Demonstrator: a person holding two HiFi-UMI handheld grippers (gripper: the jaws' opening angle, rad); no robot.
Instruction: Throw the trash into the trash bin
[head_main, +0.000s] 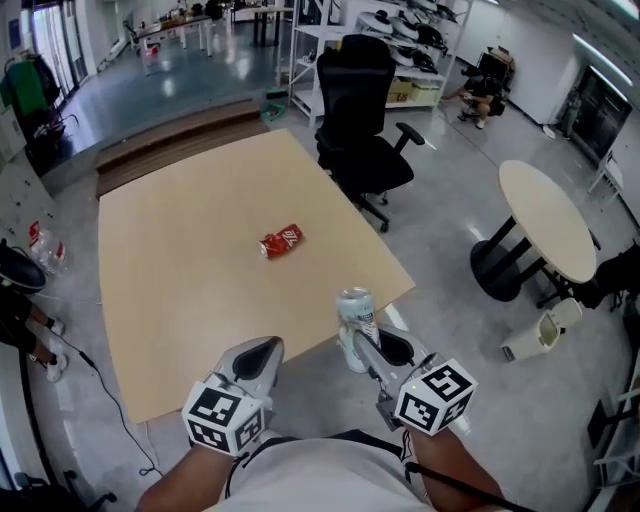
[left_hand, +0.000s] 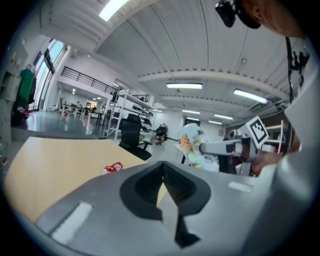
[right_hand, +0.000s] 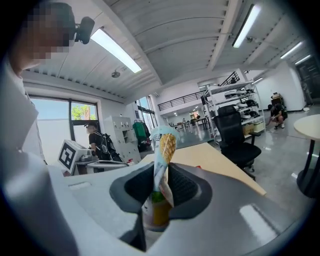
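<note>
- Right tongs (right_hand: 160, 192) partway closed, pads pinching a pale printed can (head_main: 355, 306); silver top showing above the pads, lower end sunk out of sight between them.
- Left tongs (left_hand: 164, 184) closed pad against pad, nothing between them; held just beside the right pair, at the near edge of the bench (head_main: 170, 290).
- Both forearms cut off by the bottom edge of the head view.
- Out on the bench, well apart from both tongs: a crushed red can (head_main: 281, 241) lying on its side, print too small to read.
- On the floor to the right, near the foot of a round table (head_main: 548, 222): a small white trash bin (head_main: 538, 336), well apart from the held can; inside not to be made out.
- Beyond the bench's far corner, a black office chair (head_main: 362, 120).
</note>
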